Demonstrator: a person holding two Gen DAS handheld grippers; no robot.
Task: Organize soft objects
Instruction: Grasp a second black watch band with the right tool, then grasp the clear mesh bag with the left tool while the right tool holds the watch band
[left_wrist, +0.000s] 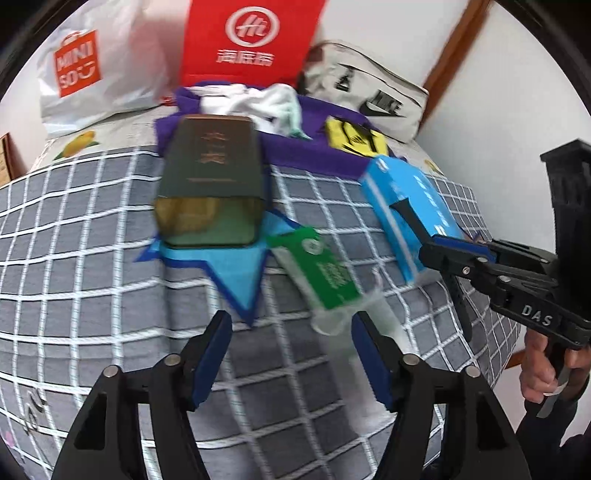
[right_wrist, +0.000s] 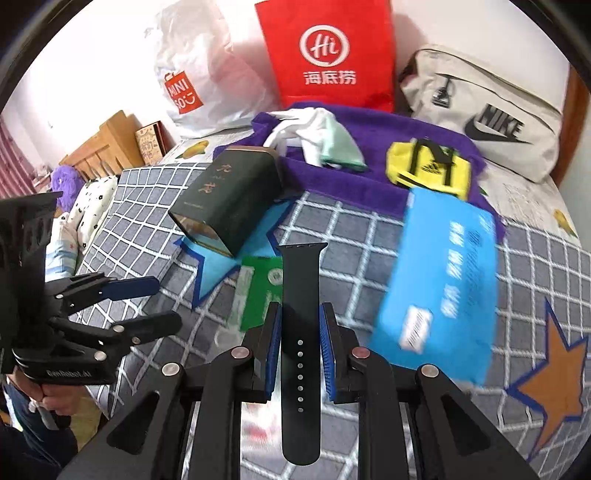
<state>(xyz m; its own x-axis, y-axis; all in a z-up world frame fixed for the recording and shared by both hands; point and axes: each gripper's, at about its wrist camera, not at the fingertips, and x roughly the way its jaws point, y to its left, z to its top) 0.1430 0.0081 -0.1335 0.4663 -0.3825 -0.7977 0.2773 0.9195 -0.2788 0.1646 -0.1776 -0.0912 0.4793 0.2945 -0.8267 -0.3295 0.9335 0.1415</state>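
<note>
My right gripper (right_wrist: 300, 314) is shut on a black watch strap (right_wrist: 300, 295), held above the checked bed; the strap also shows in the left wrist view (left_wrist: 410, 218) in front of a blue box (left_wrist: 402, 206). My left gripper (left_wrist: 291, 332) is open and empty, just before a green packet (left_wrist: 317, 266) in clear wrap. On a purple towel (right_wrist: 354, 184) lie a white and mint cloth (right_wrist: 317, 138) and a yellow pouch (right_wrist: 428, 164). A dark green box (left_wrist: 212, 173) rests on a blue star patch (left_wrist: 236, 266).
A white Miniso bag (right_wrist: 199, 81), a red paper bag (right_wrist: 328, 55) and a grey Nike bag (right_wrist: 487, 114) stand along the wall behind the towel. The grey checked blanket (left_wrist: 74, 258) covers the bed. Wooden furniture (right_wrist: 107, 144) stands far left.
</note>
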